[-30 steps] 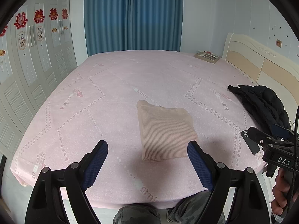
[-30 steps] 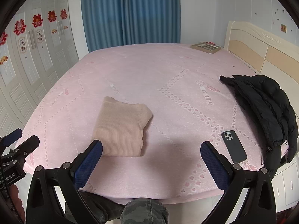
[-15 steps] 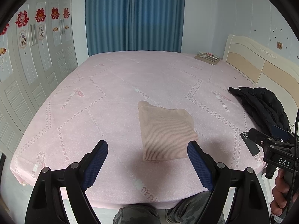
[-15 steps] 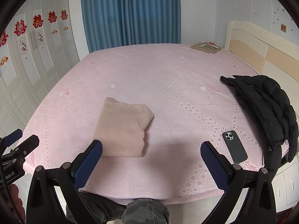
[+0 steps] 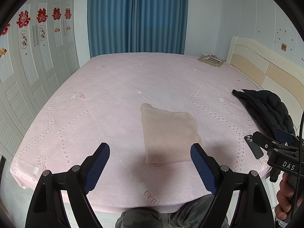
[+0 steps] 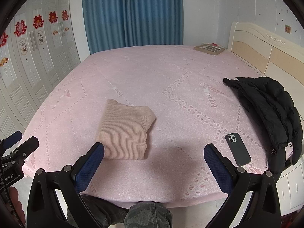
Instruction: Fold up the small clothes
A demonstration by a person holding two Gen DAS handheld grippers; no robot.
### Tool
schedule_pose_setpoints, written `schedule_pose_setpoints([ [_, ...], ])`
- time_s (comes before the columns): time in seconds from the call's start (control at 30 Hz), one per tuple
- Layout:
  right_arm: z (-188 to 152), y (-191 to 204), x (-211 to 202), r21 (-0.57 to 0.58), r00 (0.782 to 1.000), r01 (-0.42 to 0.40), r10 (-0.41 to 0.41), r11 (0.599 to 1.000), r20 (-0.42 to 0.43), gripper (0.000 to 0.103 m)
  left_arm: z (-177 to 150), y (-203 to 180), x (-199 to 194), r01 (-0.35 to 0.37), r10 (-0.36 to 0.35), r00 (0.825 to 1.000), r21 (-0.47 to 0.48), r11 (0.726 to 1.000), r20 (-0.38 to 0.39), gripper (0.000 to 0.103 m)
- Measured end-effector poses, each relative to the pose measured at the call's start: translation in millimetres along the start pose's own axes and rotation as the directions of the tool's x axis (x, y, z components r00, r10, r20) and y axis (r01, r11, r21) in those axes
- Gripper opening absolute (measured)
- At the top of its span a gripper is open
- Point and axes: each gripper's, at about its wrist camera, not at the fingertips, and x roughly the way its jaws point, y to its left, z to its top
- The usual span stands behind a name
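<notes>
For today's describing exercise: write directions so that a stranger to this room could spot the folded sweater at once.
Start at the big bed under its pink bedspread. Near the front edge lies the folded sweater, left of a dark smartphone and a black puffer jacket. It alone is pale peach, ribbed knit and squared into a neat rectangle.

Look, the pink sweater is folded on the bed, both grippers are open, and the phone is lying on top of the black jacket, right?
Almost. The phone is not on the black jacket; it lies flat on the pink bedspread beside it, as the right wrist view shows. The pink sweater is folded on the bed, and the left gripper and right gripper are open.
</notes>
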Motion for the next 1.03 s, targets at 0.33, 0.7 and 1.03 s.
schedule_pose_setpoints([
  [0.33,0.3,0.7,-0.7,0.002,1.000,0.000,0.000,1.000,0.001,0.103,-1.0,1.4,-1.4,-0.004,0.004,1.000,-0.006,1.000,0.003,0.086],
  [0.7,1.1,1.5,-1.4,0.002,1.000,-0.002,0.002,1.000,0.003,0.103,-1.4,0.3,-5.9,-0.015,0.015,1.000,0.000,1.000,0.014,0.086],
  [1.03,1.7,3.8,-3.1,0.004,1.000,-0.005,0.005,1.000,0.004,0.103,-0.6,-0.1,-6.9,-0.014,0.014,1.000,0.001,1.000,0.017,0.086],
])
